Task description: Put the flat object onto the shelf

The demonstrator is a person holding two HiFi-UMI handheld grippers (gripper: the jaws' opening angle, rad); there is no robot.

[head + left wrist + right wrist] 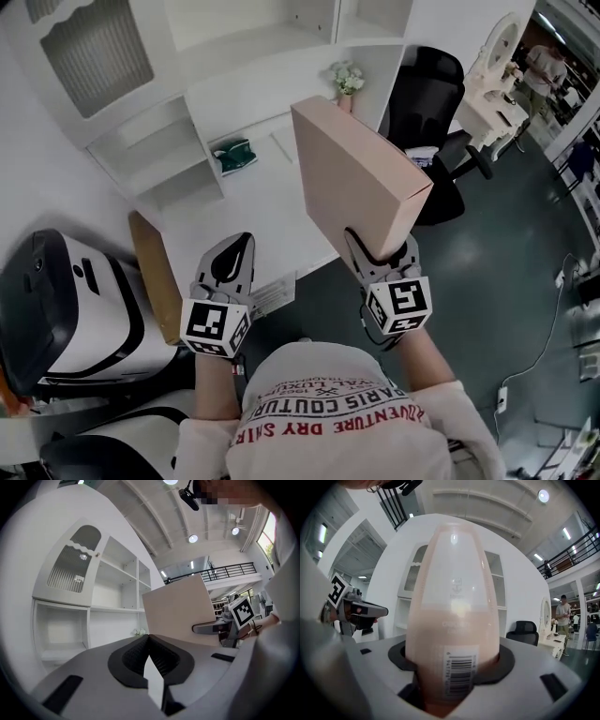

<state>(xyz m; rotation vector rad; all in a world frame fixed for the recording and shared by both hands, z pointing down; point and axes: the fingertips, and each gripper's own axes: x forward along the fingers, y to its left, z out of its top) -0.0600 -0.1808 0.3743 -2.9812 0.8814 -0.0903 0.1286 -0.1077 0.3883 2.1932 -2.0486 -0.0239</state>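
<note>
We can't read the faint print on the flat box (452,597): it blurs, and the box hides the middle of the shelf unit (498,590). Its lower end disappears between the right gripper's (380,248) 2 jaws. The small green thing (234,155) is unidentifiable. The left edge cuts off the white machine (66,300).

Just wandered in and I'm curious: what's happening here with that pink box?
A person holds a gripper in each hand. The right gripper is clamped on a flat pink box, held up in front of the white shelf unit. The left gripper is shut and empty. The box is not on a shelf yet.
</note>
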